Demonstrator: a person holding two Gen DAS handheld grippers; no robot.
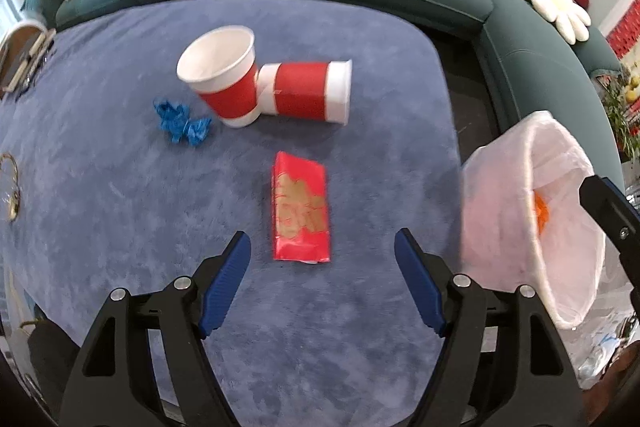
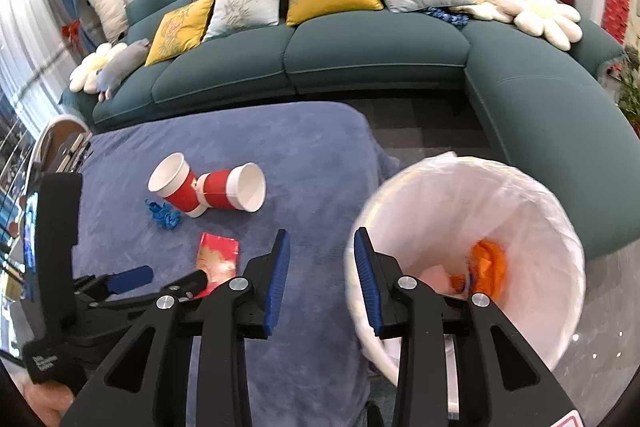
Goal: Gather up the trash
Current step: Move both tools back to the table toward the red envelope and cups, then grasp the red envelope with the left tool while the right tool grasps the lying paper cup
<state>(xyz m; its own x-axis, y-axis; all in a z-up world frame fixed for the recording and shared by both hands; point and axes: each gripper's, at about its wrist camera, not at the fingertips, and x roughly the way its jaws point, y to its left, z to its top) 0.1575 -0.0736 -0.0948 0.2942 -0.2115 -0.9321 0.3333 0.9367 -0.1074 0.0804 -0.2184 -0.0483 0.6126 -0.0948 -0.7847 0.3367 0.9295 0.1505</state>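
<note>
Trash such as the red packet [image 1: 302, 209] is lying flat on the blue surface [image 1: 100, 187] between the left gripper [image 1: 322, 259]'s spread, empty jaws, so I judge lowering squarely to pinch its long sides is best, while the right gripper [image 2: 322, 247] is hanging part-open and empty beside the bin [image 2: 560, 227].

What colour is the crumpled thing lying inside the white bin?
Orange; the crumpled thing in the white bin shows best in the right wrist view.
</note>
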